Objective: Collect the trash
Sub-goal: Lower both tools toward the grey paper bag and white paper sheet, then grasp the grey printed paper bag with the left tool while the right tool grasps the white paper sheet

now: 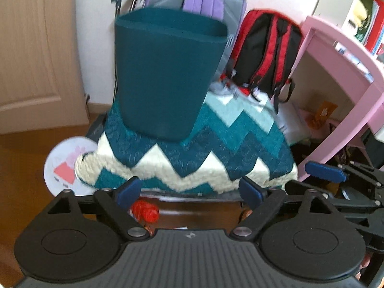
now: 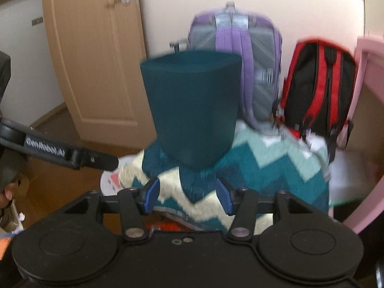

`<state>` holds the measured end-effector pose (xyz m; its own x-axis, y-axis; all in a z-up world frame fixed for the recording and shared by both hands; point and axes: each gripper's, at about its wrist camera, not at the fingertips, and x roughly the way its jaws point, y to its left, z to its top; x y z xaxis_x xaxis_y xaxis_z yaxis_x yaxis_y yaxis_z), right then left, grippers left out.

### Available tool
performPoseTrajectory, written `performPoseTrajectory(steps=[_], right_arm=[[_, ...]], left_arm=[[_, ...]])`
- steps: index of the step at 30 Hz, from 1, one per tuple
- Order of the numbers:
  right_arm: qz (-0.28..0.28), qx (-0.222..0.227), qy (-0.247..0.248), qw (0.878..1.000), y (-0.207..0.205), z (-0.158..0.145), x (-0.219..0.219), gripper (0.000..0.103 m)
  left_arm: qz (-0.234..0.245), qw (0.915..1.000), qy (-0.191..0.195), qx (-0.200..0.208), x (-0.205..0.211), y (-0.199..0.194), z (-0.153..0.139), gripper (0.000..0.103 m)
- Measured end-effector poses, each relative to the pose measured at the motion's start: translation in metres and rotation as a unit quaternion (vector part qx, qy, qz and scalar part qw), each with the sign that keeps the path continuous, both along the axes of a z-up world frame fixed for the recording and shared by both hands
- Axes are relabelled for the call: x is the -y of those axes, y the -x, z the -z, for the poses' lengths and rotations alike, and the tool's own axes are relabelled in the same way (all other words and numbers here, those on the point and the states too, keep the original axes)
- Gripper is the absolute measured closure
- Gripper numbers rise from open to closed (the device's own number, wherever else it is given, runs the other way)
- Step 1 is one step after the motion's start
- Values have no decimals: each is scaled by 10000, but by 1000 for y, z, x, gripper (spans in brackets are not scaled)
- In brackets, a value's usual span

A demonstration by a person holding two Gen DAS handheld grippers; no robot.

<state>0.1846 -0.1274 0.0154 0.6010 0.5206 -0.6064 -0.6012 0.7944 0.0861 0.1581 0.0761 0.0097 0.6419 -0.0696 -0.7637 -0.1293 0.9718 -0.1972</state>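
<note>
Left gripper (image 1: 190, 190): jaws spread wide, nothing held or touched.
Right gripper (image 2: 188, 196): jaws parted, nothing gripped.
Bin (image 1: 165, 76): stood upright on blanket (image 1: 216, 144), beyond both grippers.
Red trash (image 1: 145, 212): seen on floor under blanket's edge.

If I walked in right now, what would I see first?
Probably the tall dark teal bin, standing in the middle on a zigzag teal-and-cream fleece blanket. Behind it, against the white wall, lean a purple-and-grey backpack and a red-and-black backpack. The open left gripper and open right gripper both hang empty in front of the blanket.
</note>
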Motion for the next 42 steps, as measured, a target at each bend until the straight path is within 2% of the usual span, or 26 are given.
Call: performPoseTrajectory(steps=[2,5,13,21,28,33,38,42], right_arm=[[57,-286,-6,9996,-5,26,0,50],[178,-793,-49,9967,-12,66,-1,50],[44,-1796,409,9829,-39,177,-20,50],[119,-2795,577,9583,-71,283,-28,50],[438,-3541,731,9313,-109,366,-34,50],[557,-3914,787,9152,-129,419,-37,51],[467,-4163,858,9040,-135,462,-50,51],[430,-4290,906,8977,-141,493,-58,51]], left_arm=[[11,9998,74,-161,-3,-3,25,5],[8,9982,225,-551,-10,-10,68,5],[-405,9848,338,-1653,-34,-41,189,5],[-933,9643,449,-2439,-75,-74,287,5],[-1361,9355,634,-3198,-97,-108,367,5],[-1449,9211,578,-3567,-103,-124,422,5],[-1384,9166,577,-3707,-103,-137,465,5],[-1477,9177,571,-3643,-106,-143,489,6]])
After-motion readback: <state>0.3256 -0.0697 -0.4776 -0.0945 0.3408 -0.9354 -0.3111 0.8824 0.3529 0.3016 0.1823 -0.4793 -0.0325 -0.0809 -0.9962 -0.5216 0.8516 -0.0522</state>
